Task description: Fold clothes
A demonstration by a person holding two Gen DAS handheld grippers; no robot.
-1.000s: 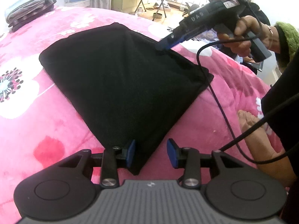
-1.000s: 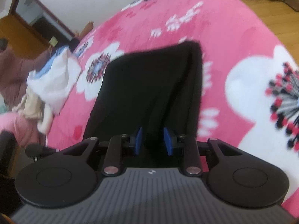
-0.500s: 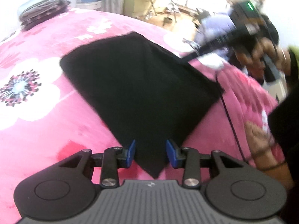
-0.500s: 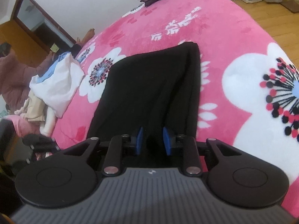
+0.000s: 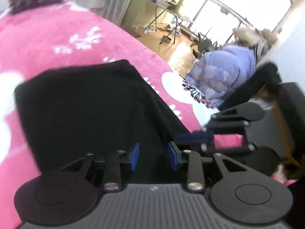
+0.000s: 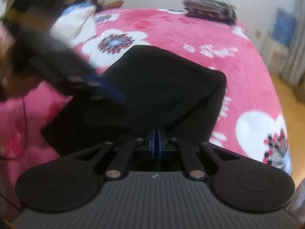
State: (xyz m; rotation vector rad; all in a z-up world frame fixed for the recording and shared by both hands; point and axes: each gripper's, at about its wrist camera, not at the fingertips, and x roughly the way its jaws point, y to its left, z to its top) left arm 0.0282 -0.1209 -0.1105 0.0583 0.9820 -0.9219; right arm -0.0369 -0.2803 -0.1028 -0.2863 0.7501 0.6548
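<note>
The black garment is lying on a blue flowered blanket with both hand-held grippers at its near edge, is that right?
Not quite: the flowered blanket is pink, not blue, as the right wrist view shows. The black garment does lie on it, with the right hand-held gripper and the left hand-held gripper at its near edge.

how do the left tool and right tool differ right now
The left tool has its blue pads apart, with the black garment lying between them, and its jaws have just been closing a little. The right tool has its pads together; its jaws have just closed, at the garment's near edge, though the blur hides whether cloth is pinched. Both point down at the same garment on the pink floral blanket.
</note>
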